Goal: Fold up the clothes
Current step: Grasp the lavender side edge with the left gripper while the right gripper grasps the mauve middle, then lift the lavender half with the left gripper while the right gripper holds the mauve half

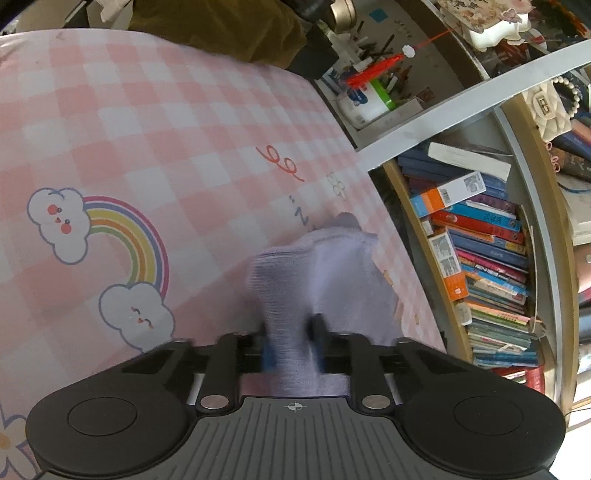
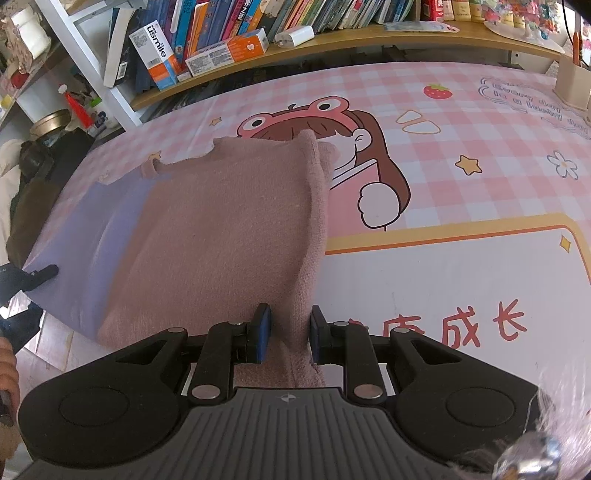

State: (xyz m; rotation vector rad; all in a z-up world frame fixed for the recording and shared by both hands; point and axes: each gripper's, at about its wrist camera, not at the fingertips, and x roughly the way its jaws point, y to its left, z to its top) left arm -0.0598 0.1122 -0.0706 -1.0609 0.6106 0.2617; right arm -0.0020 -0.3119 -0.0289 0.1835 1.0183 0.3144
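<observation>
A knit garment lies on the table, its pink part (image 2: 221, 236) folded over a lavender part (image 2: 85, 236). My right gripper (image 2: 288, 317) is shut on a raised fold of the pink knit at the near edge. In the left wrist view the lavender fabric (image 1: 325, 273) bunches up between the fingers, blurred, and my left gripper (image 1: 291, 325) is shut on it close to the table's right edge. In the right wrist view the left gripper's dark fingertip (image 2: 44, 273) shows at the lavender edge, far left.
A pink checked tablecloth (image 1: 147, 129) with cartoon prints (image 2: 443, 258) covers the table. Bookshelves (image 1: 480, 240) stand close beyond its far edge (image 2: 258, 29). A beige box (image 2: 572, 85) sits at the back right corner. A person's hand (image 2: 7, 369) shows at the left edge.
</observation>
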